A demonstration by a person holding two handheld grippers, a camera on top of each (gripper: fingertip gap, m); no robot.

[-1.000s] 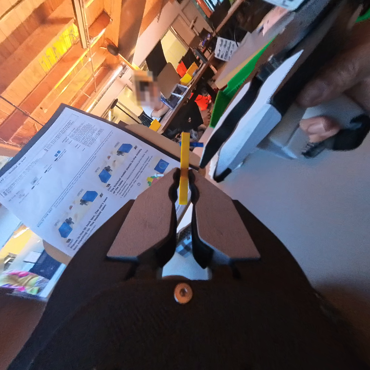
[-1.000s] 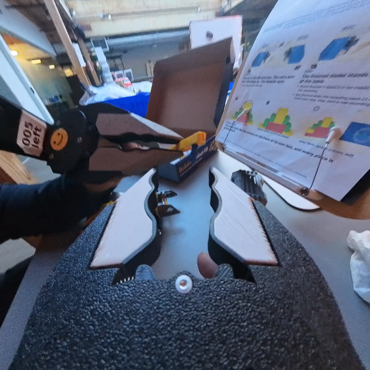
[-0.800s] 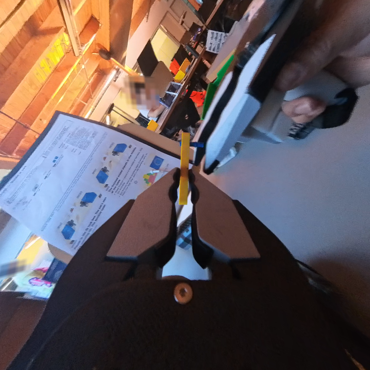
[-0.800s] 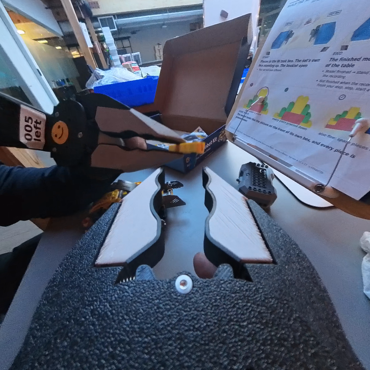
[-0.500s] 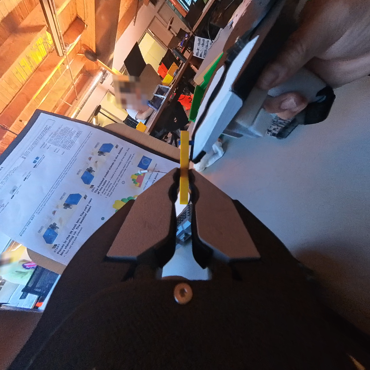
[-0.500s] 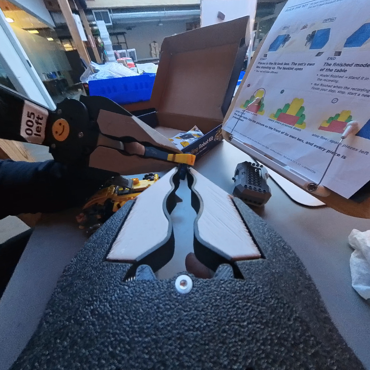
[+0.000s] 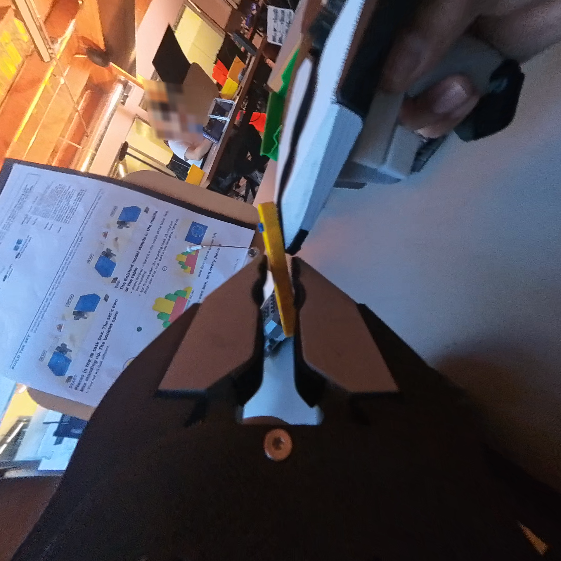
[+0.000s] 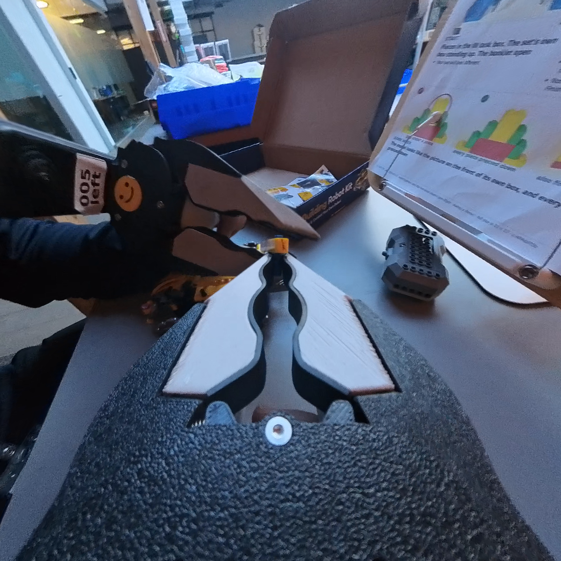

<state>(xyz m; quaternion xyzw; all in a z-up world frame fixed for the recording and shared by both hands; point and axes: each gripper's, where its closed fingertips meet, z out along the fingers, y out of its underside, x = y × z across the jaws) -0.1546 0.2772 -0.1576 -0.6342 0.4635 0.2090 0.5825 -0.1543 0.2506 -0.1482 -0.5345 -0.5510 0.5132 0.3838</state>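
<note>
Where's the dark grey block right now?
In the right wrist view the dark grey block lies on the table, right of the right tool, just in front of the instruction board.

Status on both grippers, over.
Left gripper shut on yellow beam. Right gripper shut on beam's blue pin. Nothing between them.
</note>
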